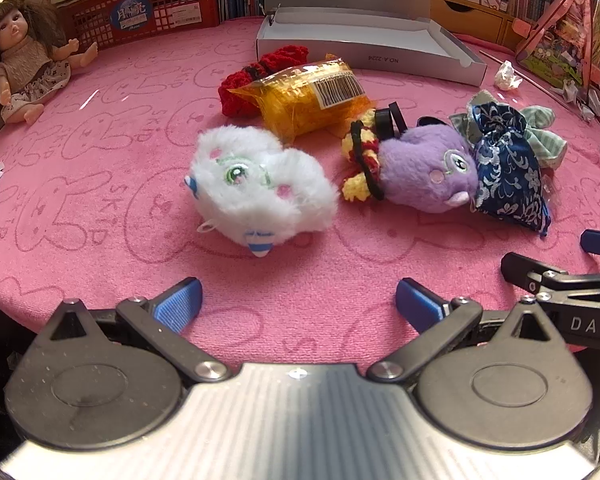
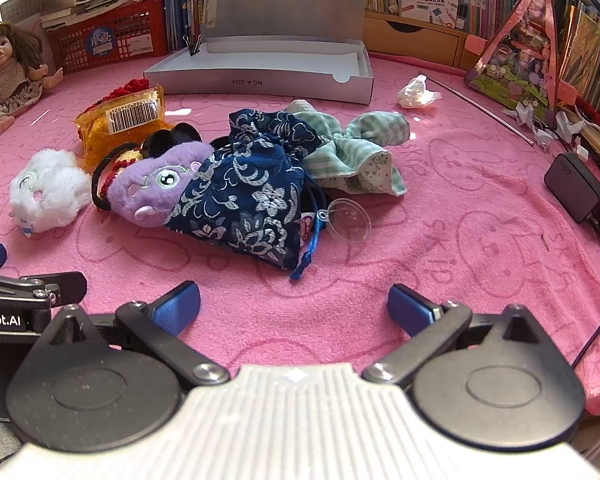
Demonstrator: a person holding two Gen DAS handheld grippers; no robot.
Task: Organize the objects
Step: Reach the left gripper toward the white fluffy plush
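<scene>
Worktop (image 1: pixel 100 208), covered by a pink towel printed with rabbit outlines. Contents, left to right:

- One doll (image 1: pixel 22 60), brown hair, seated at the far left edge.
- One red mesh basket (image 1: pixel 140 12), far left, stacked with papers.
- One white plush (image 1: pixel 256 190), left of centre, lying apart from the rest.
- One red crocheted piece (image 1: pixel 244 88), behind and partly under the orange packet.
- One orange packet (image 1: pixel 312 96) with a barcode label, centre.
- One yellow-and-red knitted piece (image 1: pixel 360 160) with a black elastic band, touching the purple plush.
- One purple plush (image 1: pixel 424 172), right of centre, its right side tucked under the blue pouch.
- One dark blue floral pouch (image 2: pixel 244 196), drawstring trailing toward the near edge.
- One green checked cloth (image 2: pixel 356 152), bunched behind and to the right of the pouch.
- One clear round plastic disc (image 2: pixel 348 220), just beside the pouch's right edge.
- One open grey box (image 2: pixel 260 76), lid upright, far centre, with nothing visible inside.
- One crumpled white paper (image 2: pixel 416 92), right of the box.
- One thin metal rod (image 2: pixel 480 108), far right.
- One black adapter (image 2: pixel 576 188), right edge.

Tools, two:
- Left tool (image 1: pixel 298 304): fingers spread wide, nothing between them, over bare towel near the white plush.
- Right tool (image 2: pixel 294 306): fingers spread wide, nothing held, over bare towel on the near side of the pouch.
</scene>
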